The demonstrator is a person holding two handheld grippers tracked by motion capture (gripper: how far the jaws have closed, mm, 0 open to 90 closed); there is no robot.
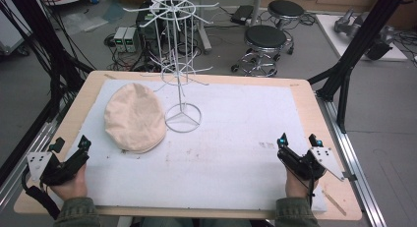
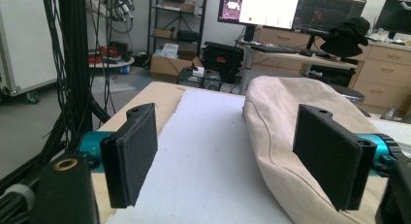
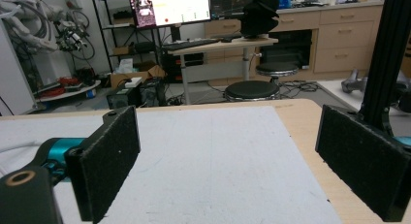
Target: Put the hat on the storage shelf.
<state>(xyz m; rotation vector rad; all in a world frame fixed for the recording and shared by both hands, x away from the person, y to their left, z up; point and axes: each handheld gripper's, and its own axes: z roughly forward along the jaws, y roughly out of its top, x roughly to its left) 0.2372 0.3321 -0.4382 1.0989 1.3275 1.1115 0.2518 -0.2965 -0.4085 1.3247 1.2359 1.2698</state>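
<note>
Beige cloth cap (image 1: 134,117) lies flat on the white mat (image 1: 226,158) covering the desk (image 1: 310,97), just beside the ring base of a white wire rack (image 1: 179,65). High view: left gripper (image 1: 70,145) sits at the mat's near-left corner, jaws apart, near the cap but not touching it. Right gripper (image 1: 299,139) rests near the right edge, jaws apart, well apart from the cap.

Left gripper view: left gripper (image 2: 232,151) jaws wide, nothing between them; cap (image 2: 286,117) ahead, partly behind the right-hand pad.

Right gripper view: right gripper (image 3: 228,161) jaws wide, bare mat (image 3: 213,151) between them.
</note>
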